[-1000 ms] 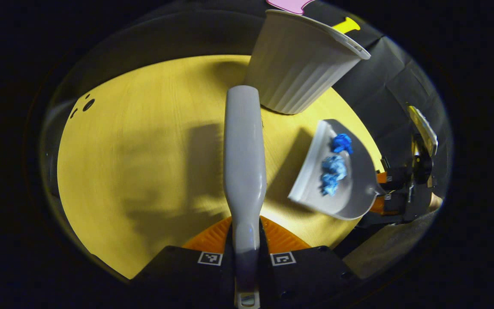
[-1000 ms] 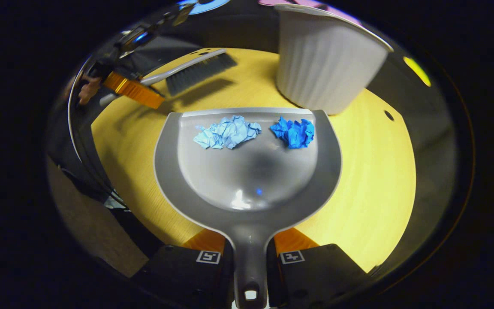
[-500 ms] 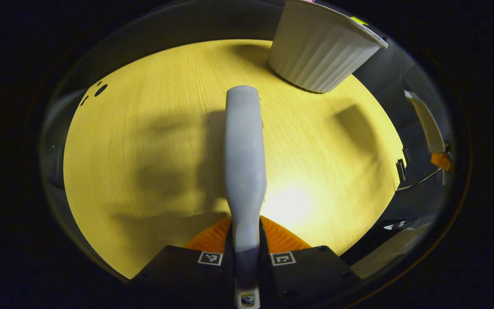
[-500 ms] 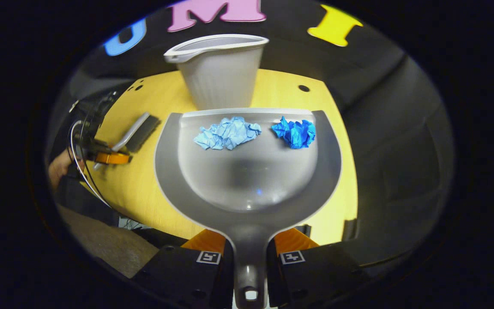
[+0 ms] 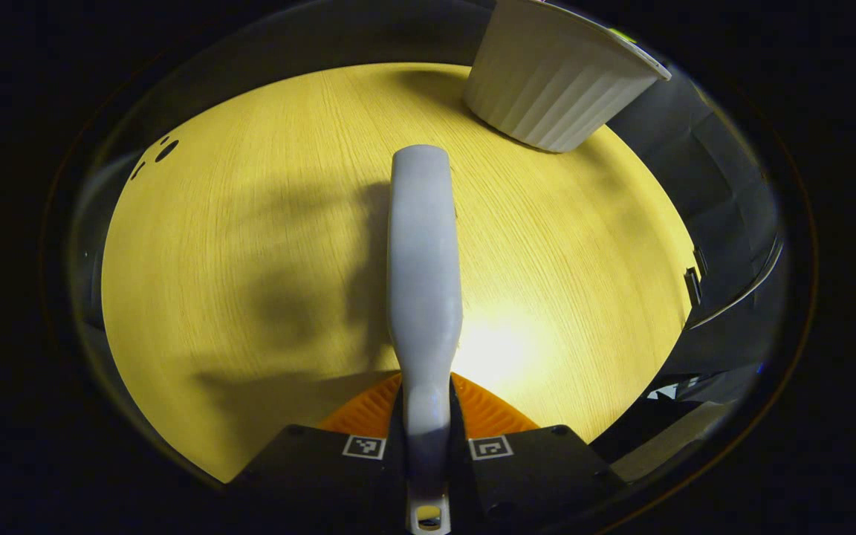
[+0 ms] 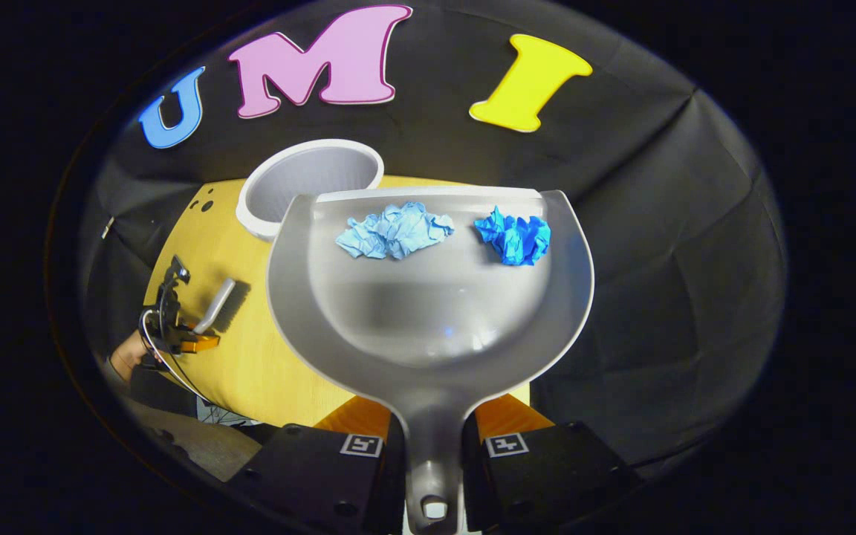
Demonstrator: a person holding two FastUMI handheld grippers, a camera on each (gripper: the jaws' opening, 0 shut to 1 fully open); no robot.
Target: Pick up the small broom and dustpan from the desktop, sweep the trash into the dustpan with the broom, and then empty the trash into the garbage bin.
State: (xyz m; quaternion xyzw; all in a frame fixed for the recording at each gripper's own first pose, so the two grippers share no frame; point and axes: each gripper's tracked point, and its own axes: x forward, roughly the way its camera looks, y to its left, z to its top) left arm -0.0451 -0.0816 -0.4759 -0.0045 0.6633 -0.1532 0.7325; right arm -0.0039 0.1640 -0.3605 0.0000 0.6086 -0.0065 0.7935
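Paper wads: two, a pale blue wad [image 6: 394, 231] and a deep blue wad [image 6: 513, 238], lying near the dustpan [image 6: 428, 297] lip.
Bin: one garbage bin [image 6: 309, 182], peeking out ahead-left, partly hidden behind the dustpan.
Right gripper [image 6: 433, 453]: clamping the dustpan handle.
Left gripper [image 5: 426, 449]: gripping the broom [image 5: 423, 275] handle; bristles hidden.

bin [image 6: 309, 182] upper left, behind dustpan [image 6: 428, 297] | two paper wads [image 6: 394, 230] in dustpan | broom [image 6: 214, 306] left on table [image 6: 250, 357]
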